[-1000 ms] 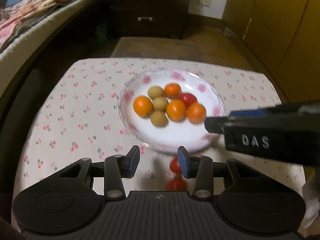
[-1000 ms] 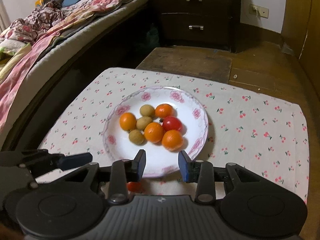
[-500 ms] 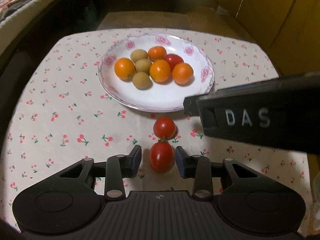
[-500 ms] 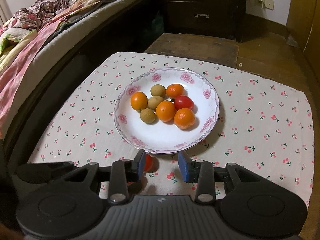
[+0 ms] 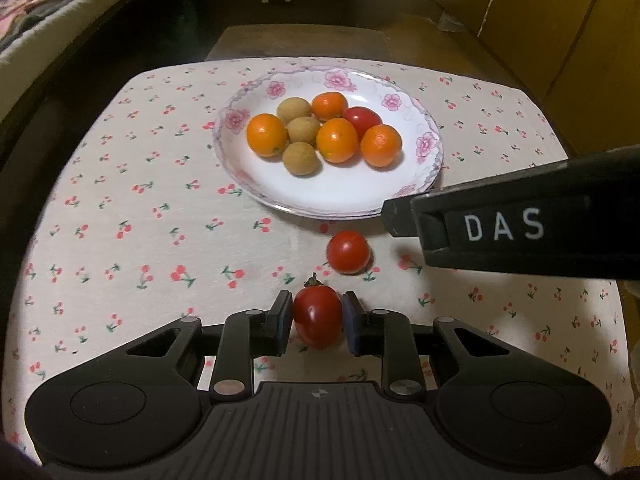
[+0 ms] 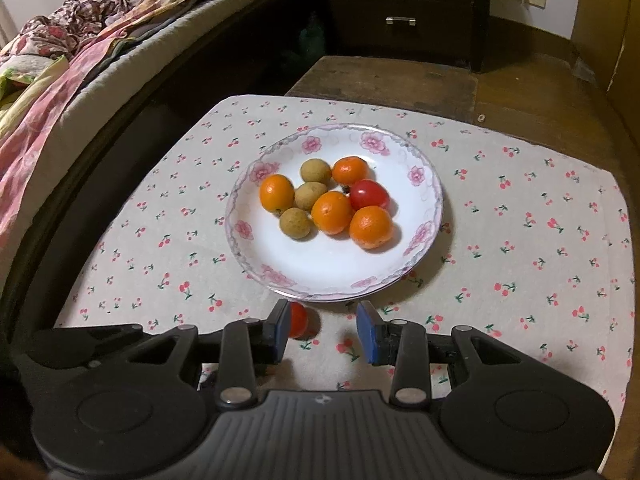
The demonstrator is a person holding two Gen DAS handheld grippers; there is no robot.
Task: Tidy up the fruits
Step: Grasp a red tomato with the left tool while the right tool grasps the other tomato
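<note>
While clamped, tomato (image 5: 318, 320) between fingers (image 5: 282, 322).

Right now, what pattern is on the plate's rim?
Pink flowers on the white plate, clearest in the right wrist view.

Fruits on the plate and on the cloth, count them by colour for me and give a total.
Orange fruits: 4, all on the plate
Brown fruits: 3, on the plate
Red tomatoes: 3, one on the plate, two on the cloth
Total: 10
</note>
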